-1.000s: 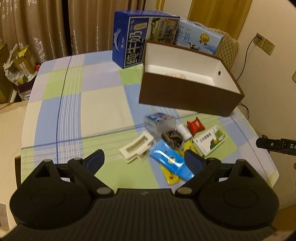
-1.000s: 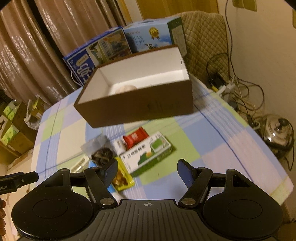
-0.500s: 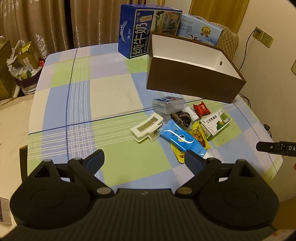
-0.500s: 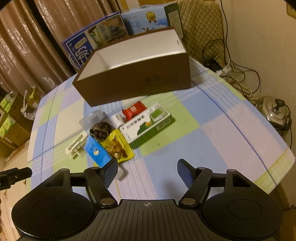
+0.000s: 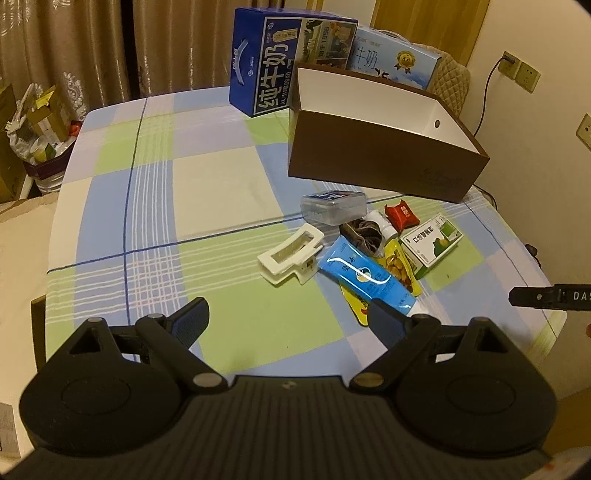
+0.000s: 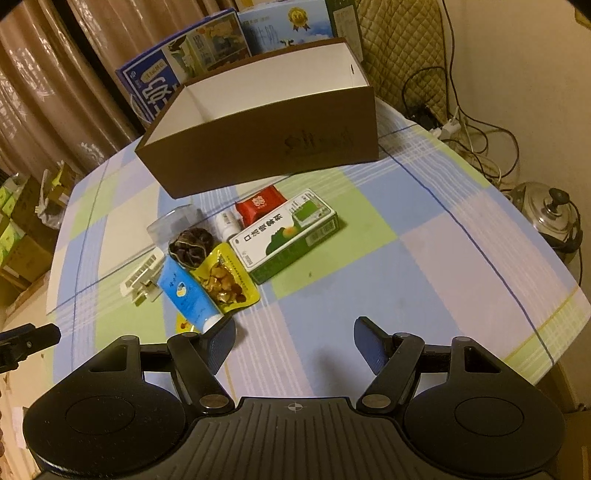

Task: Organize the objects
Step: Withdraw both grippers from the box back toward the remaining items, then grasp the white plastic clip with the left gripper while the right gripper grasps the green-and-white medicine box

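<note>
A brown box (image 5: 384, 162) (image 6: 266, 151) with a white inside stands open at the back of the checked table. In front of it lies a cluster: a white hair clip (image 5: 291, 254) (image 6: 144, 277), a blue tube (image 5: 365, 277) (image 6: 186, 291), a yellow snack packet (image 6: 225, 280), a dark scrunchie (image 6: 190, 245), a green medicine box (image 5: 432, 240) (image 6: 288, 232), a red packet (image 6: 260, 205), a small white bottle (image 6: 226, 223) and a clear case (image 5: 332, 206). My left gripper (image 5: 291, 321) is open, held above the near table. My right gripper (image 6: 295, 339) is open too, empty.
Two blue milk cartons (image 5: 277, 59) (image 6: 288, 22) stand behind the brown box. A padded chair back (image 6: 399, 48), cables and a metal pot (image 6: 554, 218) are off the right edge. Bags and boxes (image 5: 37, 122) sit on the floor at left. Curtains hang behind.
Both grippers have pulled back and up from the table; the brown box and the cluster look smaller and farther. Both stay open. Nothing on the table has moved.
</note>
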Action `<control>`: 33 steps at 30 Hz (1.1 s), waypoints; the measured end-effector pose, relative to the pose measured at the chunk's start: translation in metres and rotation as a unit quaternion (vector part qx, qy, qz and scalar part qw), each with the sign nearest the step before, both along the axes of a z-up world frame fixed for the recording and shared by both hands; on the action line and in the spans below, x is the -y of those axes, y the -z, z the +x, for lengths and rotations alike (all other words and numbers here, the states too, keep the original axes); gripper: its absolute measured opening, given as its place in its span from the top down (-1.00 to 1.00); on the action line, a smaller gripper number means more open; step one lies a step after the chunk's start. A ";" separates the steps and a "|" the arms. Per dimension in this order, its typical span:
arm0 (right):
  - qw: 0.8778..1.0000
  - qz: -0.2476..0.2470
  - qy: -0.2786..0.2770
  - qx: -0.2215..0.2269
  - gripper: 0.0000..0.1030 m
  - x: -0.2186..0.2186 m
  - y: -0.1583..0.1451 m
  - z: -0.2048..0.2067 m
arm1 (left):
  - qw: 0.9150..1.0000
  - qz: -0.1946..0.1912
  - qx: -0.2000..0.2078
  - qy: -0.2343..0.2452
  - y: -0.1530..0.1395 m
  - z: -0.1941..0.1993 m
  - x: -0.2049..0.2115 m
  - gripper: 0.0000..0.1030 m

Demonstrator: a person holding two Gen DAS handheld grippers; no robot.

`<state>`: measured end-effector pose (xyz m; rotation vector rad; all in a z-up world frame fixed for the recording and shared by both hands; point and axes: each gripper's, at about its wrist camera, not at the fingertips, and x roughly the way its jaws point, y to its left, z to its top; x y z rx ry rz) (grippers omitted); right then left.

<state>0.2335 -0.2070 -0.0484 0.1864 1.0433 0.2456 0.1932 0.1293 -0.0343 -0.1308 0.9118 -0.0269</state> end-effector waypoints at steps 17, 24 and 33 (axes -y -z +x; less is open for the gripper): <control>0.998 -0.008 0.049 -0.038 -0.33 0.044 0.017 0.036 | 0.995 0.036 -0.011 0.093 0.065 0.081 0.010 -0.51; 0.996 -0.013 0.077 -0.049 -0.33 0.065 0.023 0.042 | 0.988 0.058 -0.026 0.140 0.088 0.114 0.018 -0.42; 0.994 -0.016 0.095 -0.060 -0.33 0.076 0.029 0.053 | 0.984 0.060 -0.044 0.159 0.104 0.134 0.020 0.06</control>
